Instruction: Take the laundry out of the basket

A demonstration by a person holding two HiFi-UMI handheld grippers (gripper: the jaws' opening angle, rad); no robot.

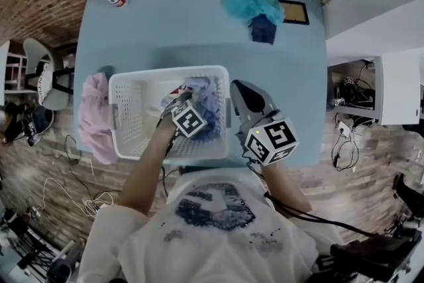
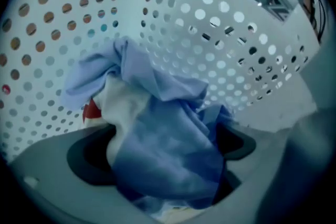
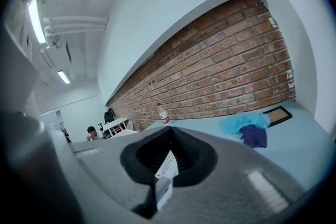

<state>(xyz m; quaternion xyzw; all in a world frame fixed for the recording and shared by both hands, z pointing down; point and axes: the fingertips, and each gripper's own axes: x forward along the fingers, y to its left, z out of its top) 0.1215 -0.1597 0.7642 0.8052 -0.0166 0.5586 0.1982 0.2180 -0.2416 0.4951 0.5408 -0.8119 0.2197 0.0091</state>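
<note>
Left gripper view: left hand-held gripper gapes around blue laundry

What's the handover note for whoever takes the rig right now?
Left tool: open wide, down in the white basket, blue cloth between the jaws, not gripped.
Right tool: shut, empty, by the basket's right rim.
Outside the basket: pink garment on the table to its left; teal garment and dark blue garment at the far edge.
To do: close on the blue cloth and lift it out; a white piece and a red piece lie beside it.
</note>
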